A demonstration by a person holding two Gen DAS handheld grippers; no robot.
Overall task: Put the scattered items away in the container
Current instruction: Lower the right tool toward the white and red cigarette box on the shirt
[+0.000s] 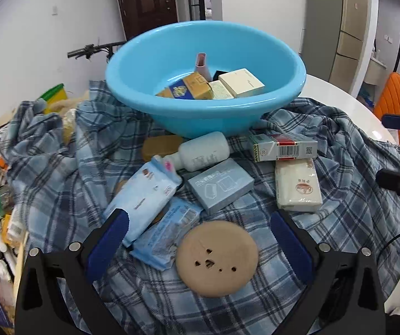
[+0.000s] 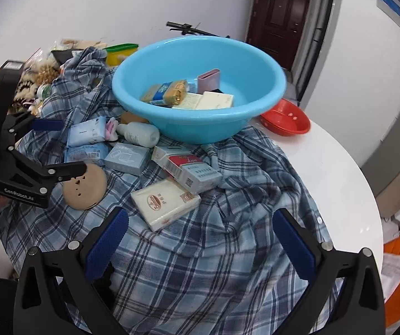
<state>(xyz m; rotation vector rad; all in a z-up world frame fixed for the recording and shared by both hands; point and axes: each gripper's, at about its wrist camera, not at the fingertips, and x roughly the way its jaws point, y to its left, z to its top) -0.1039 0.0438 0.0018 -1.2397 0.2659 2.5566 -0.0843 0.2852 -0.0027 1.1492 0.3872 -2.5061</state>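
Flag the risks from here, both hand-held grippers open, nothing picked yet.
1. The tan disc lies flat on the rumpled plaid cloth between the left hand-held gripper fingers; closing may pinch fabric and miss the disc.
2. The white bottle lies on its side against the blue basin; a nudge could roll it.
3. The tissue pack sits partly under a carton; lifting it may drag the carton.

I've got my left gripper [image 1: 200,237] spread wide, low over the blue basin's [image 1: 269,111] near side; my right gripper [image 2: 200,240] gapes too, further back from it, holding nothing.
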